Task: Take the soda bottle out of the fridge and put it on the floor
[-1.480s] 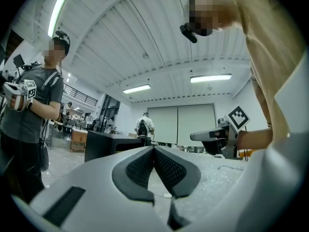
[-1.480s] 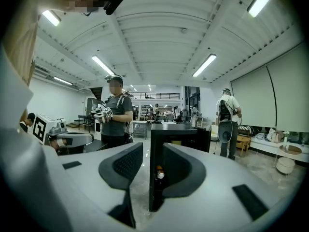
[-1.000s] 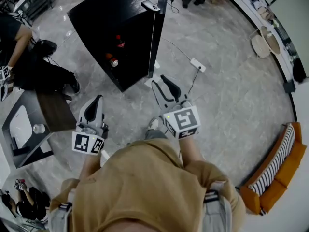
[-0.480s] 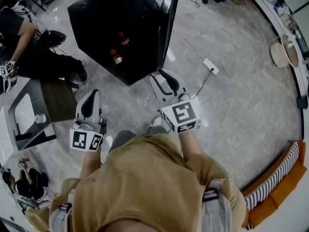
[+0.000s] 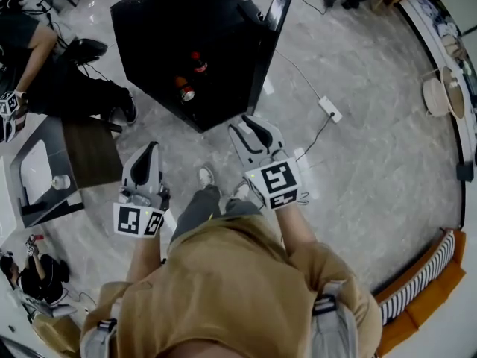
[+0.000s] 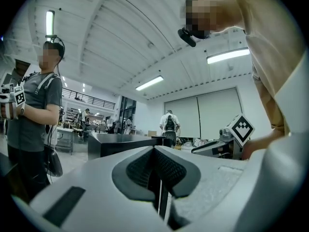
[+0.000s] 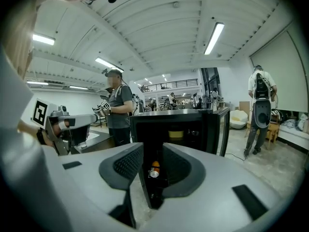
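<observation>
My left gripper [image 5: 151,152] is clenched, pads together on nothing, over the floor [image 5: 373,162] at about 7 o'clock from the fridge [image 5: 171,21]. My right gripper [image 5: 244,125] is released, jaws partly apart and empty, near the fridge's open front at its 5 o'clock. Both bottles sit inside. The orange bottle [image 5: 184,90] is in line with my right jaws, and the red-capped bottle [image 5: 197,61] is at its 1 o'clock. The door [image 5: 279,10] stands open at the fridge's 3 o'clock.
</observation>
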Available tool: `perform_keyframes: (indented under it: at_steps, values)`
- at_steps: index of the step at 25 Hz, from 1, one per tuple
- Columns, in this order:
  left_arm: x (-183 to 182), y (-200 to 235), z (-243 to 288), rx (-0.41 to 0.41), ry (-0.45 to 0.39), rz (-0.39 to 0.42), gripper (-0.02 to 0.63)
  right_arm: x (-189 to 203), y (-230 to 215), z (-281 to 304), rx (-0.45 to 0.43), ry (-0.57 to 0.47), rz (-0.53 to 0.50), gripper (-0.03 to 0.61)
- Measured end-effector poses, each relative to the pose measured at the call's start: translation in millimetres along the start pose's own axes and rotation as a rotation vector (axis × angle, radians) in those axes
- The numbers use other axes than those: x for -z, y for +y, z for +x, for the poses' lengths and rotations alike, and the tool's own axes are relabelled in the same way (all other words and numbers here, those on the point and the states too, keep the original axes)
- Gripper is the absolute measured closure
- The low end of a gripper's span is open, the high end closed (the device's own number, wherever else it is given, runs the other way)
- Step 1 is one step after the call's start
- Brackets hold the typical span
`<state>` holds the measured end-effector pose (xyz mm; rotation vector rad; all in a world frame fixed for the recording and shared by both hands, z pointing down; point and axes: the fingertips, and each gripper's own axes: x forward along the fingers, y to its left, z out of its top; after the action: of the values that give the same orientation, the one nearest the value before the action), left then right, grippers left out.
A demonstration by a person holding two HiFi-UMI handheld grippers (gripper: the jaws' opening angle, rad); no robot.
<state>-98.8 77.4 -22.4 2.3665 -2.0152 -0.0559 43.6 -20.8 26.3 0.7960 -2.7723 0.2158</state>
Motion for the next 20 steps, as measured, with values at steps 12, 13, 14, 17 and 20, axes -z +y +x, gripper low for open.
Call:
perform_keyframes:
  at_steps: [12, 13, 14, 17, 20]
  values:
    - [63, 55, 54, 0.030, 0.027, -0.047, 0.612, 38, -32, 120, 0.056, 0.072, -0.088, 0.410]
    - [73, 59, 60, 0.033, 0.035, -0.053, 0.612, 45, -38, 131, 0.068, 0.070, -0.088, 0.410]
    - [84, 63, 66, 0.036, 0.042, -0.060, 0.612, 53, -44, 142, 0.078, 0.070, -0.088, 0.410]
    - [116, 71, 81, 0.040, 0.057, -0.082, 0.612, 78, -59, 174, 0.097, 0.074, -0.094, 0.410]
    - [141, 78, 91, 0.040, 0.062, -0.106, 0.612, 95, -64, 202, 0.088, 0.071, -0.102, 0.408]
